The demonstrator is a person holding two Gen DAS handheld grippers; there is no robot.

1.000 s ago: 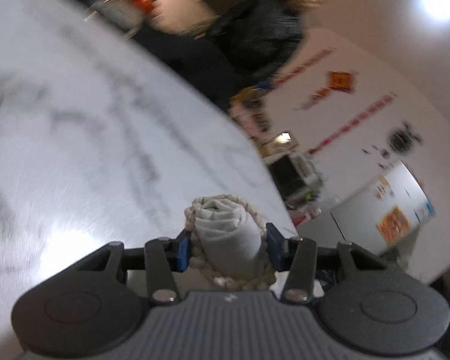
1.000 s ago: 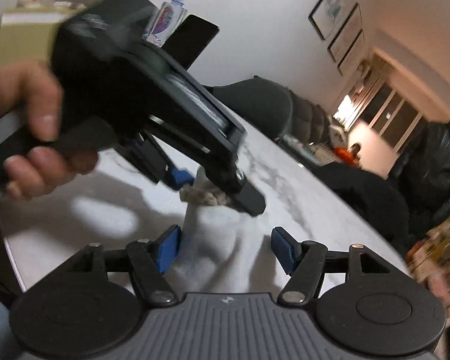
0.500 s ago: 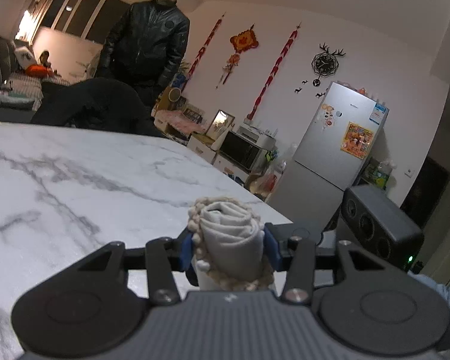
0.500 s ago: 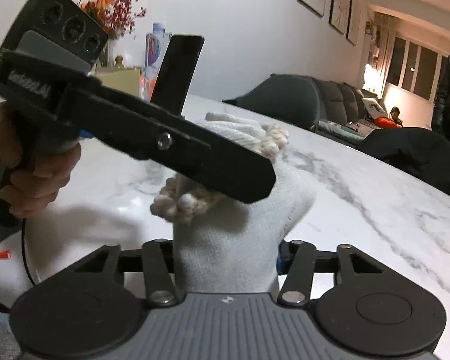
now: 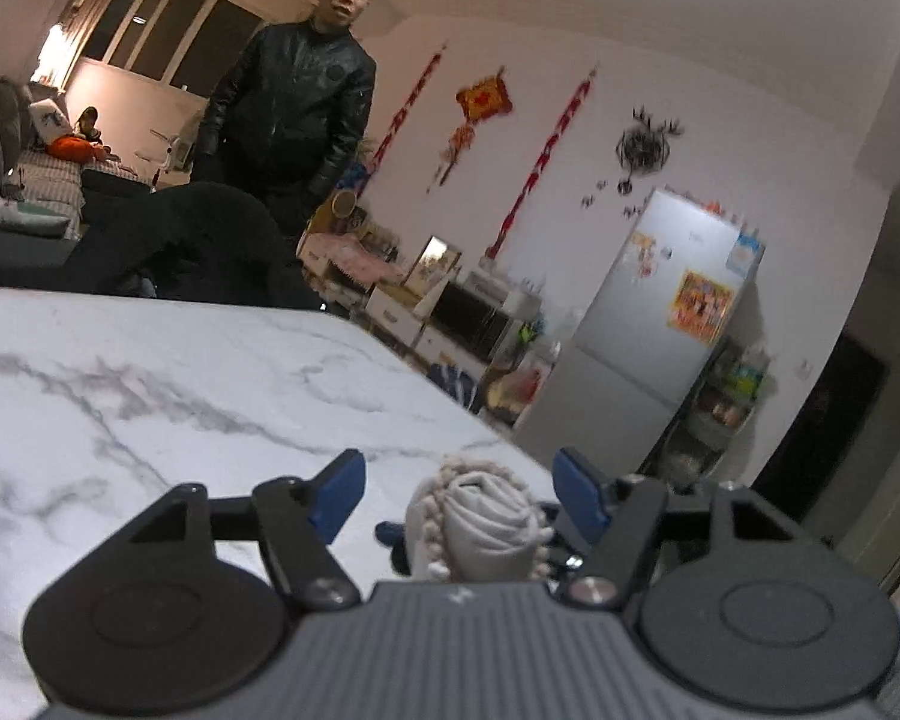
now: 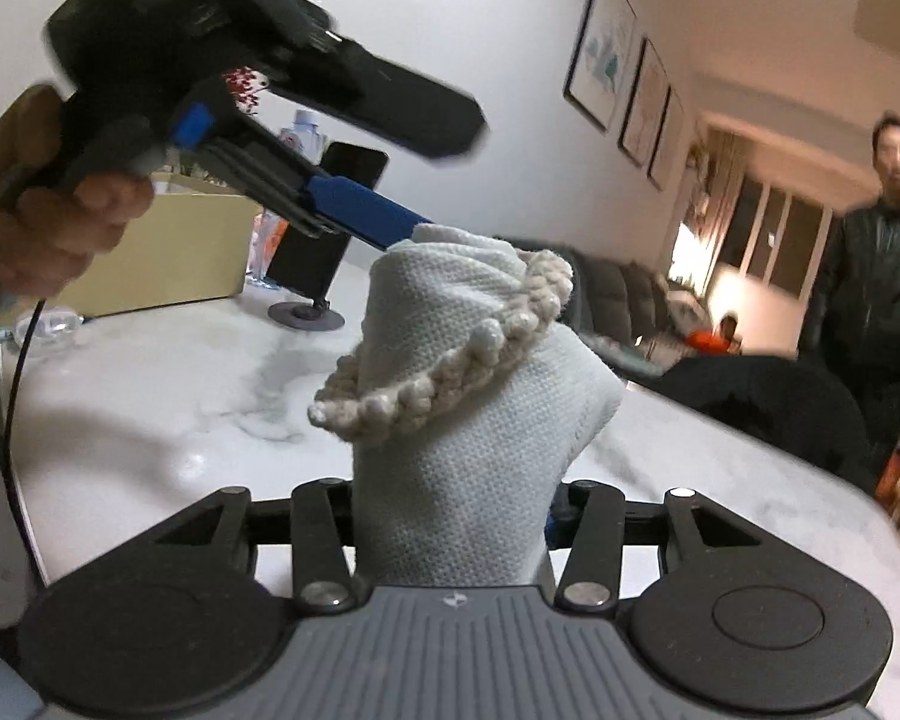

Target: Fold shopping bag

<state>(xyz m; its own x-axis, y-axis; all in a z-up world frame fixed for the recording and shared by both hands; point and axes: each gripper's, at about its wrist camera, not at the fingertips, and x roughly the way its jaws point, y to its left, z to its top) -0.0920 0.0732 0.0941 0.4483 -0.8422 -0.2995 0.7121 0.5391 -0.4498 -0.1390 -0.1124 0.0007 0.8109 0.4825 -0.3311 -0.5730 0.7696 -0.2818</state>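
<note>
The shopping bag [image 6: 474, 414] is a tight white fabric roll with its braided cord handle wound around it. My right gripper [image 6: 450, 516] is shut on the roll's lower end and holds it upright above the marble table [image 6: 150, 396]. In the left wrist view the roll's end [image 5: 480, 525] shows between the blue pads, with gaps on both sides. My left gripper [image 5: 459, 489] is open. From the right wrist view, the left gripper [image 6: 366, 216] hovers at the roll's top, one blue finger touching or just over it, held by a hand [image 6: 60, 228].
A person in a black jacket [image 5: 294, 102] stands beyond the far table edge, behind a dark chair [image 5: 198, 252]. A beige box [image 6: 162, 252], a phone on a stand [image 6: 324, 234] and a bottle [image 6: 297, 135] sit at the table's back. A fridge [image 5: 660, 324] stands to the right.
My left gripper has opened and let go of the roll. My right gripper closed on the roll's lower end and now holds it alone.
</note>
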